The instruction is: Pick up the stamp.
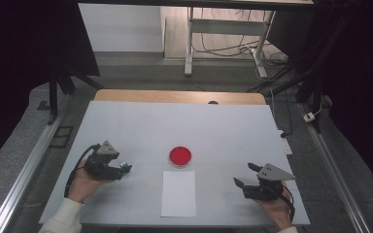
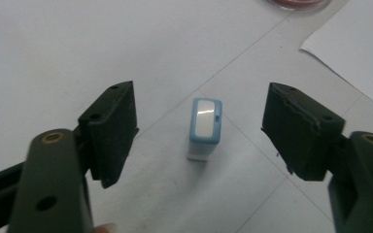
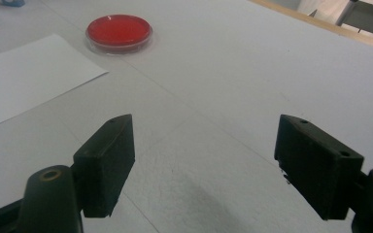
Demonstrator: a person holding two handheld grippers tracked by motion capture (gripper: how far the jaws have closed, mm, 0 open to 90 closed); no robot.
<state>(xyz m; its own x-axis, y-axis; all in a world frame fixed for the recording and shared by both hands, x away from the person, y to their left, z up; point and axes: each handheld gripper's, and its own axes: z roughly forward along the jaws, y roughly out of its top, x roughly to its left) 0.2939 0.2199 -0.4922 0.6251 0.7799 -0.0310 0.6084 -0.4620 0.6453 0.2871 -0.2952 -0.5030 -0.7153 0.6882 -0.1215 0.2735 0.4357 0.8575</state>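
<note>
In the high view, the left gripper (image 1: 118, 168) sits at the lower left of the frame and the right gripper (image 1: 246, 175) at the lower right, each held in a hand above the white worktop (image 1: 223, 131). In the left gripper view, the two black fingers (image 2: 111, 128) stand wide apart with nothing clamped; the small blue-and-white block (image 2: 205, 127) stands between them at frame centre, resting on the worktop and touching neither finger. Its long axis runs nearly vertical in that frame, pointing away from the gripper, with the white face and blue rim uppermost. In the high view the block appears just beside the left gripper's tips. In the right gripper view, the fingers (image 3: 108, 158) are likewise wide apart over bare worktop. A white paper sheet (image 1: 178, 192) lies at lower centre of the high view between the two grippers. Beyond it, just past its far edge, sits a round red dish (image 1: 180, 156). Whether dish and sheet touch cannot be determined.
</note>
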